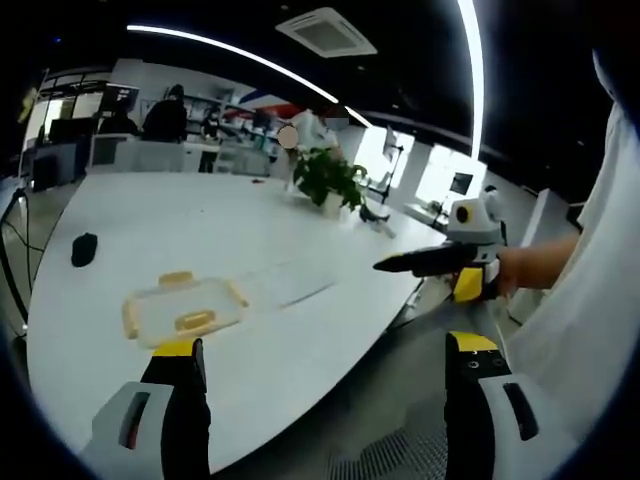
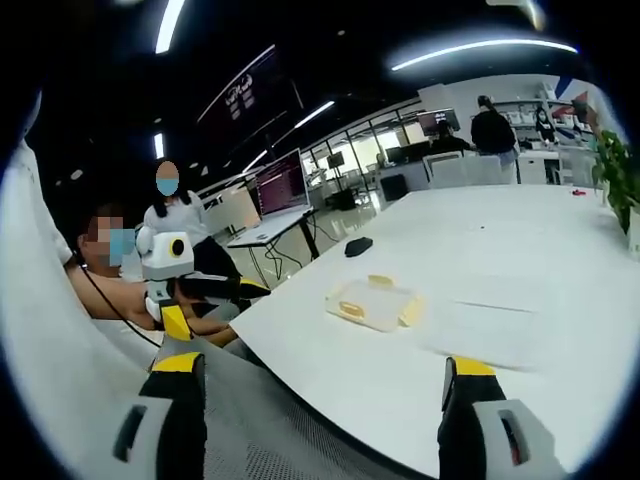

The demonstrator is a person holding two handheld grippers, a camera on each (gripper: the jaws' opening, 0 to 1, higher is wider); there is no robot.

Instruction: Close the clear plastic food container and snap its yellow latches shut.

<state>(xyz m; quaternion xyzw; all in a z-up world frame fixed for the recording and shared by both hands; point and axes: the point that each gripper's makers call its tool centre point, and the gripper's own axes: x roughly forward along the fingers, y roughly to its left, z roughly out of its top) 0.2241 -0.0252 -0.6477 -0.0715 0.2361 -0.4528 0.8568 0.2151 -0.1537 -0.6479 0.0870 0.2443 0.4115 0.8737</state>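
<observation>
The clear plastic food container (image 1: 183, 307) sits on the white tabletop (image 1: 150, 215), near the edge closest to the person. Its yellow latches (image 1: 176, 278) show at the rim, one at the far side, one at the left end and one at the near side. In the right gripper view the same container (image 2: 372, 303) lies well ahead of the fingers, with a faint clear sheet beside it that may be the lid; the pictures are too blurred to say whether the lid is on or off.

The left gripper (image 1: 325, 350) hangs just off the table edge, below and short of the container, its fingers spread wide with nothing between them. The right gripper (image 2: 320, 375) is likewise held back from the tabletop, fingers wide apart and empty. It also shows in the left gripper view (image 1: 425, 264), held out over the table edge in the person's hand (image 1: 512, 272), apart from the container.

Judging by this, the task has barely begun: neither gripper touches the container, and no latch looks pressed down. Left to do are the approach, seating the lid if it is loose, and snapping each latch.

A dark mouse (image 1: 84, 248) and a potted plant (image 1: 326, 178) sit farther along the tabletop.
</observation>
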